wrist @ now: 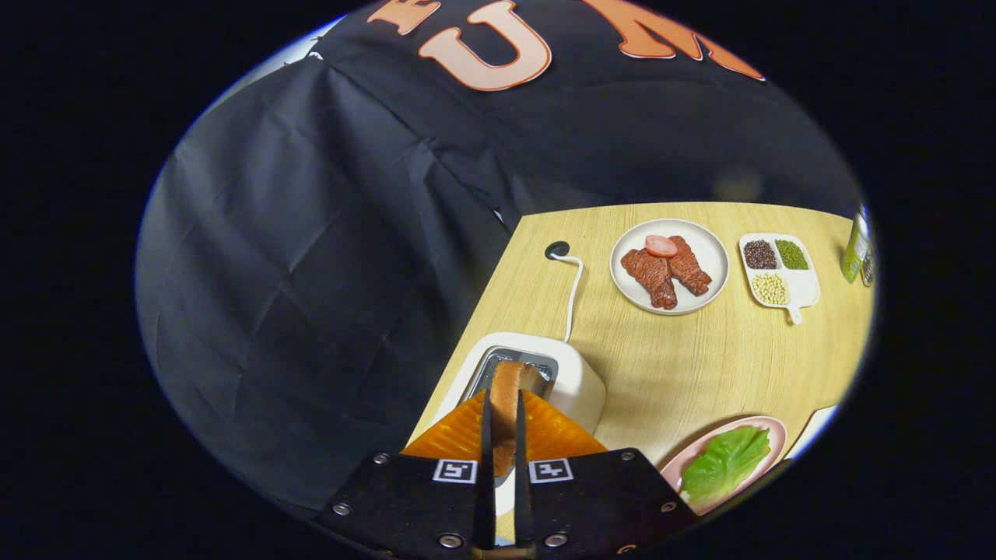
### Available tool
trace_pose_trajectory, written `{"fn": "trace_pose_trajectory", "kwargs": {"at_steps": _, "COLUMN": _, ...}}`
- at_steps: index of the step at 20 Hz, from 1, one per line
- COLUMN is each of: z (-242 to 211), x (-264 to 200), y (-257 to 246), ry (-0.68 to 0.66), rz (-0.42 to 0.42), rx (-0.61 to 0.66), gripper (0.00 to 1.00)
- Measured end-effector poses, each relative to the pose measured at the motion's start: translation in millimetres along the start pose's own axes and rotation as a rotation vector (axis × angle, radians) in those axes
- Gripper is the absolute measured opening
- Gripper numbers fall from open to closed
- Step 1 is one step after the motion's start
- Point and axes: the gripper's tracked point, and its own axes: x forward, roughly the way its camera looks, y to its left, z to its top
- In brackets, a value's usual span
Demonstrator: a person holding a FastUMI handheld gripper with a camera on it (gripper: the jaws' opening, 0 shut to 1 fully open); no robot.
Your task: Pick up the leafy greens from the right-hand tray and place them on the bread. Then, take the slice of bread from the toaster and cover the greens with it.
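The claw (504, 424) is closed on a slice of bread (510, 389), both fingers pressing its faces, with the slice standing on edge above the slot of the toaster (572, 377). The toaster sits at the bench's (685, 365) left edge, its cord (574, 292) running to a hole near the far edge. Lettuce (724, 463) lies on a pink plate (766, 439) to the right at the near edge. Farther back stand a plate of meat (669, 266) and a tray of beans (778, 272).

Matt wood-grain table (700, 365) (glossy toaster (580, 381))
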Motion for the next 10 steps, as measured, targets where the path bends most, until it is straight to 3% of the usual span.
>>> {"fn": "trace_pose_trajectory", "kwargs": {"at_steps": 10, "z": 23, "x": -98, "y": -19, "ry": -0.194, "rz": 0.09, "rx": 0.064, "gripper": 0.1}}
